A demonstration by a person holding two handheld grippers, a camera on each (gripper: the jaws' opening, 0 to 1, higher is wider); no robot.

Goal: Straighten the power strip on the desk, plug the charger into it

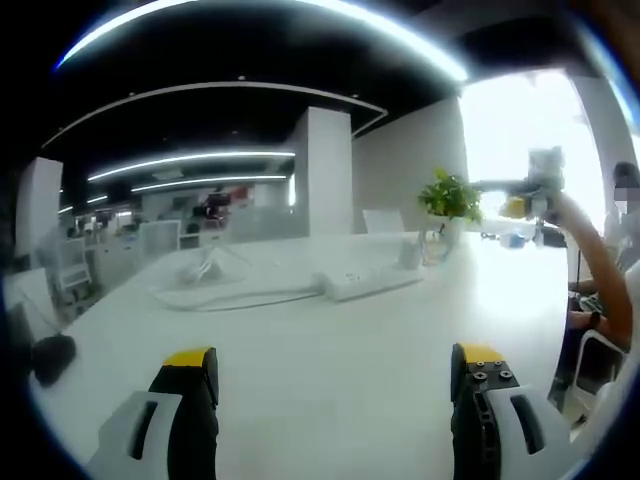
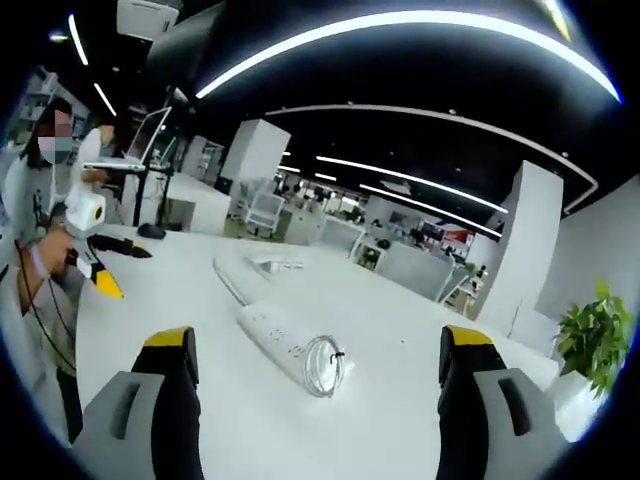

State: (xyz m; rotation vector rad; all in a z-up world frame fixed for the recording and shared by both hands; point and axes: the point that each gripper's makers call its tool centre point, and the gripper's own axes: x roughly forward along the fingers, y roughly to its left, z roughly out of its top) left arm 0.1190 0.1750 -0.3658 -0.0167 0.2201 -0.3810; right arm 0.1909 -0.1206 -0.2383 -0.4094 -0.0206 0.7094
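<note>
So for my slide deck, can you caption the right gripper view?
Open right gripper hovers above the white desk, facing a white power strip and coiled cable.

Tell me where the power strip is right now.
The power strip lies on the white desk ahead of the open right claw, with a coiled cable at its near end. In the left gripper view it lies near the potted plant.

power strip (image 1: 365, 281) sockets are too blurry to make out, and the window glare washes out the plant (image 1: 449, 196) area.
</note>
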